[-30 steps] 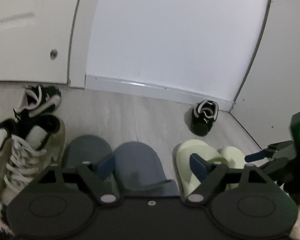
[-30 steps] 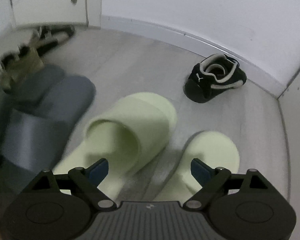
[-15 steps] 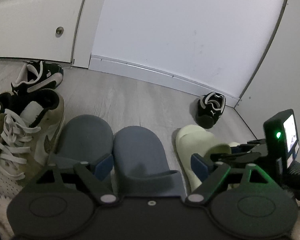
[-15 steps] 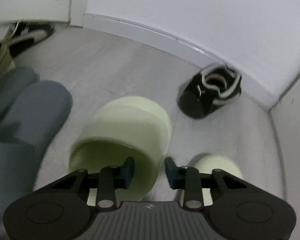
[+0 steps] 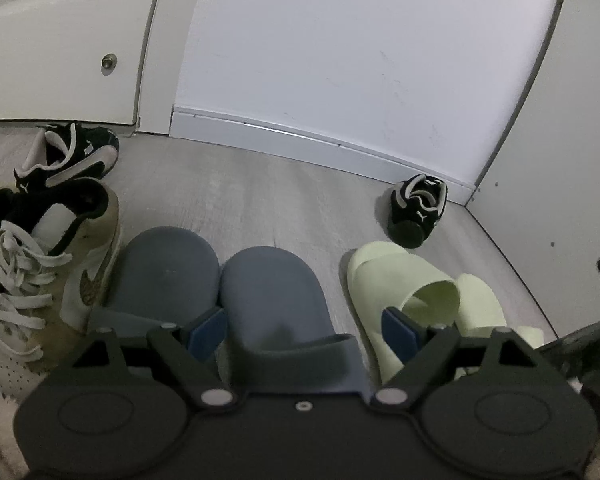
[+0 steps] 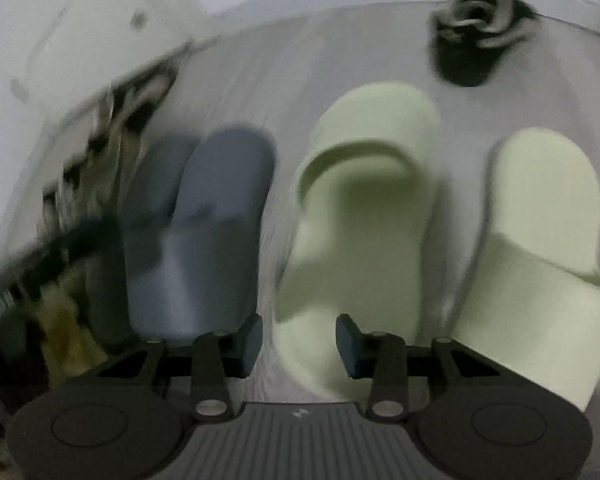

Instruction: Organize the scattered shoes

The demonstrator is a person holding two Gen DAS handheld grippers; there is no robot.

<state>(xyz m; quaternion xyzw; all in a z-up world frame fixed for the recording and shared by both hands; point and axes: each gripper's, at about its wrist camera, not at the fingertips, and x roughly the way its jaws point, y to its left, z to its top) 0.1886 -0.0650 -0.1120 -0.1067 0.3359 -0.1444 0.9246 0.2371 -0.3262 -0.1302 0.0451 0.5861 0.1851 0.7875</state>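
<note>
Now both tools gape — right tool (image 6: 299,343) over green slide (image 6: 364,216).

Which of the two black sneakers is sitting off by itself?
The black sneaker in the far corner; the other black sneaker sits by the tan high-tops.

Dim, flat indoor light; left view sharp, right view motion-blurred; fisheye-curved, dark corners

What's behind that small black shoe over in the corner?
Right behind the small black shoe runs the pale baseboard with the white wall above it, where two walls meet. Nothing else shows there. The floor directly under the shoe is hidden.
</note>
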